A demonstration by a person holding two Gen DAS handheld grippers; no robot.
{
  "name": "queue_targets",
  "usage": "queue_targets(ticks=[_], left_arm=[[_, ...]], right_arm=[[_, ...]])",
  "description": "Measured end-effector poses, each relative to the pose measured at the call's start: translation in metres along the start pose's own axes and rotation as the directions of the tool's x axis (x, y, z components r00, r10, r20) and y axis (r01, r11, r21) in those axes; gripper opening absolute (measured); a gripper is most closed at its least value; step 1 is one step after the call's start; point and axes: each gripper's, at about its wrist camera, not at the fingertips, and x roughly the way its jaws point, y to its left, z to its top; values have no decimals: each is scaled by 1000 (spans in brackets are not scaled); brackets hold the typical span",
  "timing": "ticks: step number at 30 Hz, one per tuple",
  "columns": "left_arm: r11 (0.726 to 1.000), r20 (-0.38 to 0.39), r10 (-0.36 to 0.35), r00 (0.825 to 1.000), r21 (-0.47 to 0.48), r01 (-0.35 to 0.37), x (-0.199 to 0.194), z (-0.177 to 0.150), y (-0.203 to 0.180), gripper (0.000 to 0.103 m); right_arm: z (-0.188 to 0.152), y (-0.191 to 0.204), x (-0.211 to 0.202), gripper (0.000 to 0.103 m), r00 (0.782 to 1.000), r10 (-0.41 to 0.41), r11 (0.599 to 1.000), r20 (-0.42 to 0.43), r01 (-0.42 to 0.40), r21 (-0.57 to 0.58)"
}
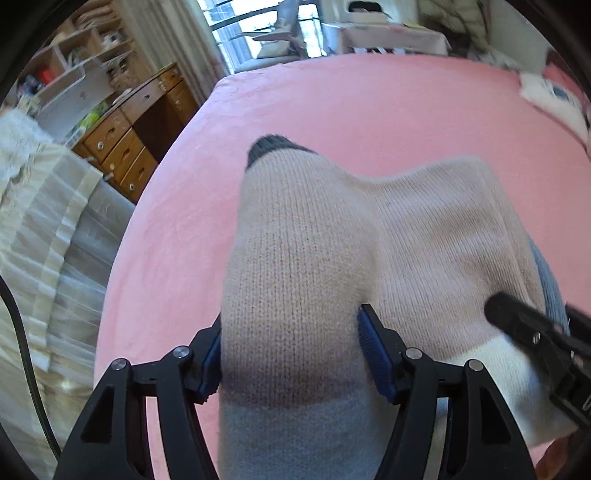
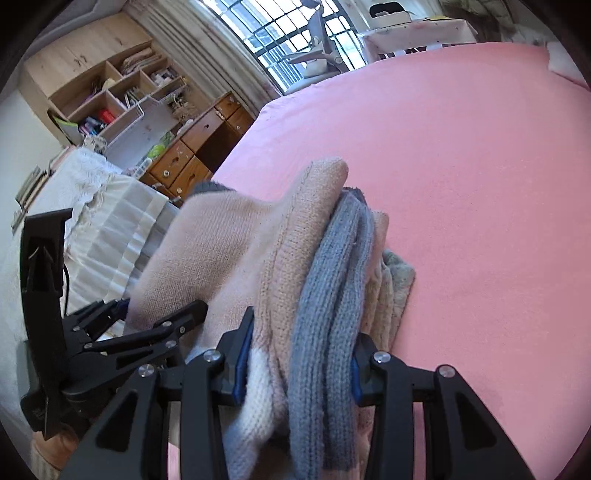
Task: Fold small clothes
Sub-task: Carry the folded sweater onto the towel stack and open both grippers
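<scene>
I see a soft knit sock (image 1: 295, 266), light pink with a dark gray toe and a pale blue-gray and white cuff. It is lifted above the pink bed (image 1: 332, 107), bunched in folds, with gray-blue knit layers (image 2: 332, 295) tucked beside the pink.

Two grippers: left gripper (image 1: 290, 354), right gripper (image 2: 297, 360), each with two black fingers and blue pads. One knitted garment (image 1: 369, 240), pink with grey and white bands, held by both. One pink bed sheet (image 1: 369, 110). One wooden desk (image 2: 199, 151) at far left. One barred window (image 2: 291, 33). One shelf unit (image 2: 96, 88).
</scene>
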Motion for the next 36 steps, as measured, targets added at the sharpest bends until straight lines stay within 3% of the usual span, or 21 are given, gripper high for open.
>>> queue_targets(ticks=[3,6,8,10,13,14,20,24,29,36], left_arm=[[999,39,34,999,19,-35,-9,6,4,64],[996,77,82,994,-32,-79,-9,9,11,64],[984,81,172,982,-64,-167,1,5,13,65],[982,85,183,979,-72,-177,6,-1,14,76],[965,126,258,958,-78,-249,3,-7,14,95],[964,133,261,956,-79,-253,1,-8,14,95],[979,129,193,973,-96,-182,-14,-15,19,96],[981,123,192,974,-56,-186,-37,-30,3,97],[990,95,125,988,-83,-117,-90,-57,-13,97],[986,57,122,991,-124,-114,-180,-98,-31,97]], right_arm=[[5,2,1,40,999,33,999,16,-33,9],[4,-1,13,40,999,47,998,18,-48,41],[-1,-5,26,40,999,34,997,-5,-34,65],[-6,-5,30,42,1000,30,998,-3,-30,56],[-4,2,28,44,1000,2,1000,-15,-2,9],[-2,4,27,46,1000,-4,1000,-25,4,0],[3,25,1,52,997,-67,995,-24,65,-78],[-1,41,-31,53,995,-102,982,-7,100,-159],[-9,61,-84,53,988,-156,964,-12,150,-218],[-33,80,-175,53,981,-194,947,-31,178,-267]])
